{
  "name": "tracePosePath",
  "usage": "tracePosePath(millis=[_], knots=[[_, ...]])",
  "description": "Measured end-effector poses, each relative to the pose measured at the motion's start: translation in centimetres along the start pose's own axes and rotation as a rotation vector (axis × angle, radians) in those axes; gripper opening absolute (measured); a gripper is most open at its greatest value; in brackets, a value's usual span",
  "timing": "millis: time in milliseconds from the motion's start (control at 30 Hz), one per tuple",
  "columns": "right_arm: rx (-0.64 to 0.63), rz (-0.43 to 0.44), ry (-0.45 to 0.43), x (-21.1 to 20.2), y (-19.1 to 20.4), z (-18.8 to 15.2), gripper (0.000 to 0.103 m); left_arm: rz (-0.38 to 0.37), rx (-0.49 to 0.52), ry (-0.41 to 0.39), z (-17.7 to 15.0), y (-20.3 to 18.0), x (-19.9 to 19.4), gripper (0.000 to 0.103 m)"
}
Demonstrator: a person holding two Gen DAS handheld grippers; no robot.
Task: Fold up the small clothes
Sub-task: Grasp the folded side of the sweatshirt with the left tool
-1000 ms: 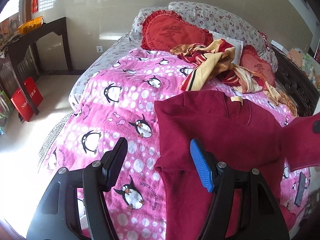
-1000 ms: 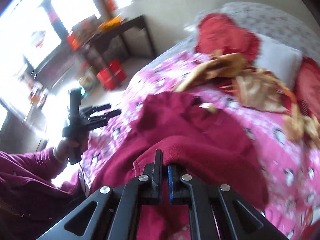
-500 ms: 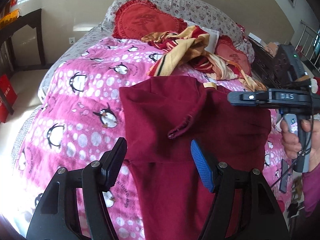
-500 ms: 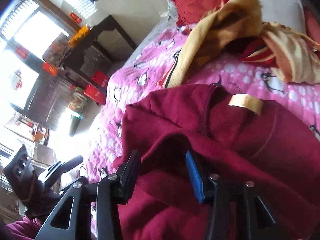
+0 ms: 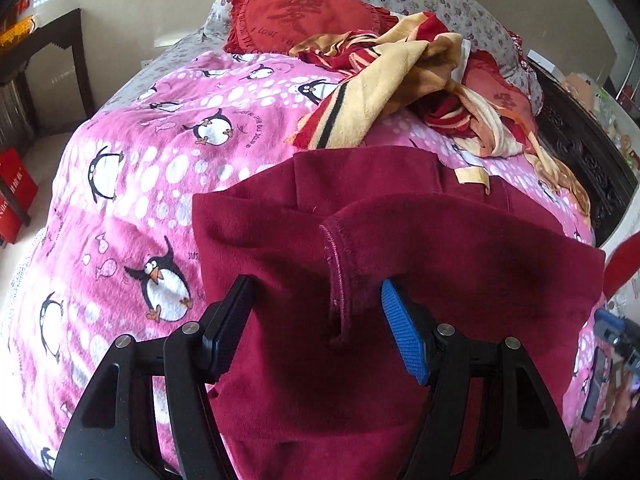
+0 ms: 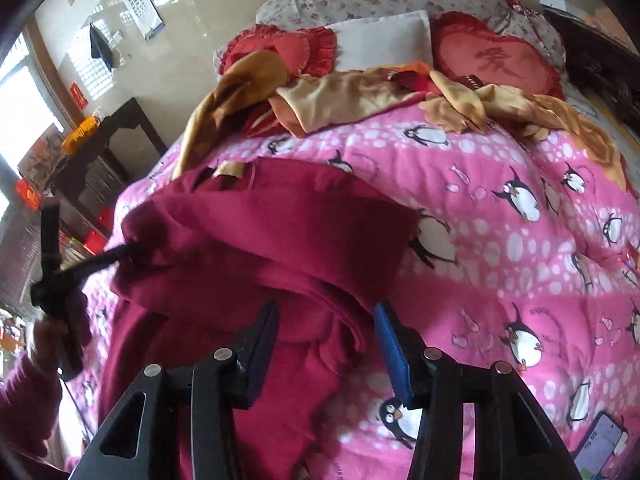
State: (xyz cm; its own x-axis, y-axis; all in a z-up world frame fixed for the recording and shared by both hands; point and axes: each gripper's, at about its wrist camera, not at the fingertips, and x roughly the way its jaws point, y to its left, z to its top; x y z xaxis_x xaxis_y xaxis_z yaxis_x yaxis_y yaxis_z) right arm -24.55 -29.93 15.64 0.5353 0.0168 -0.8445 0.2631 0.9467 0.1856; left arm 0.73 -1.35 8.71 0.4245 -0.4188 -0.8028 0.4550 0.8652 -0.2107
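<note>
The dark red garment (image 5: 420,248) lies spread over the middle of the bed, filling the lower centre of the left wrist view, with one sleeve folded across its body so that the stitched cuff (image 5: 340,268) rests on top. The left gripper (image 5: 314,320) hovers over that cuff with its jaws spread wide, gripping nothing. It looks poised either to smooth the sleeve or to take hold for the next fold.

In the right wrist view the right gripper (image 6: 326,344) is also open and empty, its jaws straddling the folded edge of the garment at lower centre. My guess is that the sleeve fold is done and both tools are lining up for the next crease, so the task seems roughly at its middle.

The garment's tan neck label (image 5: 472,176) faces upward toward the pillows.

The bed is covered with a pink penguin blanket (image 5: 132,184), soft and lumpy, which will let the fabric bunch. A yellow and red striped cloth (image 5: 384,96) is heaped in the upper centre, near the collar. Behind it sit red heart cushions (image 5: 296,20). A dark wooden table (image 6: 108,148) stands at the left of the right wrist view.
</note>
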Motion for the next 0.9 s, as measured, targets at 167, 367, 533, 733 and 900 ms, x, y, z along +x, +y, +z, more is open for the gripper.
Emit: tracePosePath(millis=[167,367,533,733,900], knots=[[-0.072,-0.121,0.002,3.3,0.4,-0.7,0.025,-0.03,0.031,0.037,1.6,-0.8,0.4,0.014],[-0.018,-0.009,-0.06,-0.5,-0.7,0.6,0.009,-0.164,-0.027,0.067,3.7,0.7,-3.3,0.011],[-0.085,0.047,0.026,-1.7,-0.2,-0.7,0.009,-0.117,-0.041,0.119,2.1,2.2,-2.5,0.011],[0.055,0.048,0.057,-0.9,-3.2,-2.1,0.01,-0.087,-0.046,0.141,0.2,2.7,-1.6,0.011],[0.137,0.046,-0.125,-2.1,-3.4,0.5,0.064,-0.071,-0.049,0.136,0.5,2.5,-1.4,0.011]])
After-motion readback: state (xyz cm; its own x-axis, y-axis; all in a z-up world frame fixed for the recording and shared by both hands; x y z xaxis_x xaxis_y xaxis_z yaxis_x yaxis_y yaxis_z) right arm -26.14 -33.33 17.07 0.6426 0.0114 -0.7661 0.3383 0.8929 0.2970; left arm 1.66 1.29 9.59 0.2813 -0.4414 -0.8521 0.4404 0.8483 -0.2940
